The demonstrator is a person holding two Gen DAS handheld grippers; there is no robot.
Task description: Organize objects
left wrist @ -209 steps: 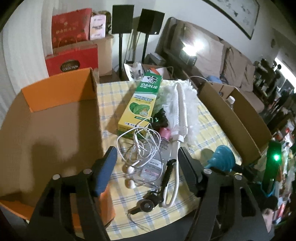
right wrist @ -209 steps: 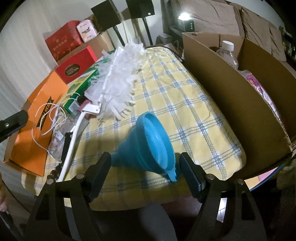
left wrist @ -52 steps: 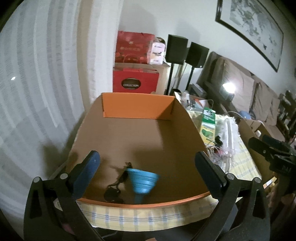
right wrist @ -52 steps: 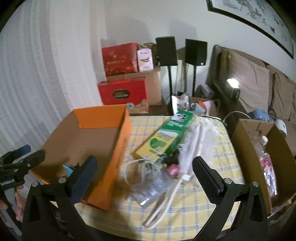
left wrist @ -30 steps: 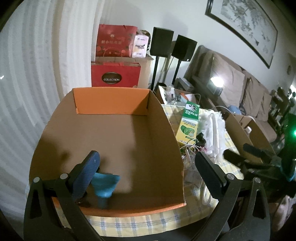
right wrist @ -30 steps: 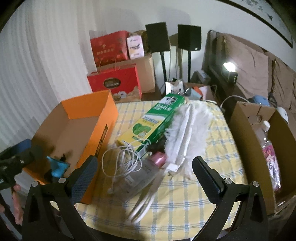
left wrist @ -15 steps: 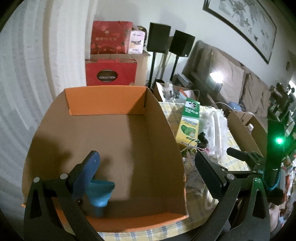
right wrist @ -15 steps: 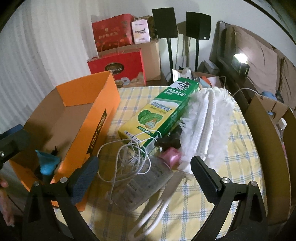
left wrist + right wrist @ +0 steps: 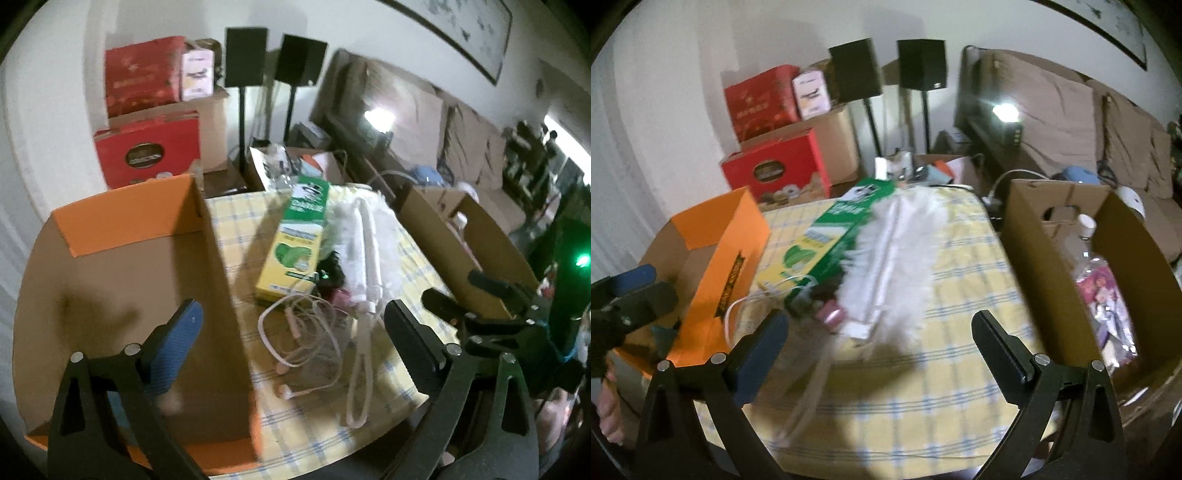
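Note:
An orange cardboard box (image 9: 122, 221) stands at the table's left; it also shows in the right wrist view (image 9: 738, 236). Beside it lie a green and yellow carton (image 9: 295, 243), a white duster (image 9: 365, 240), white earphones (image 9: 306, 332) and a clear bottle with a pink cap (image 9: 833, 314). The carton (image 9: 820, 240) and duster (image 9: 897, 243) also show in the right wrist view. My left gripper (image 9: 291, 332) is open and empty, over the box's right wall. My right gripper (image 9: 879, 336) is open and empty, above the table's front, near the duster handle.
A brown cardboard box (image 9: 1063, 221) with a water bottle (image 9: 1086, 229) inside stands at the table's right. The yellow checked tablecloth (image 9: 960, 295) covers the table. Red gift boxes (image 9: 775, 166), speakers on stands and a sofa are behind.
My left gripper has swung right, from over the orange box toward the items on the cloth. My right gripper has moved closer and to the right over the table.

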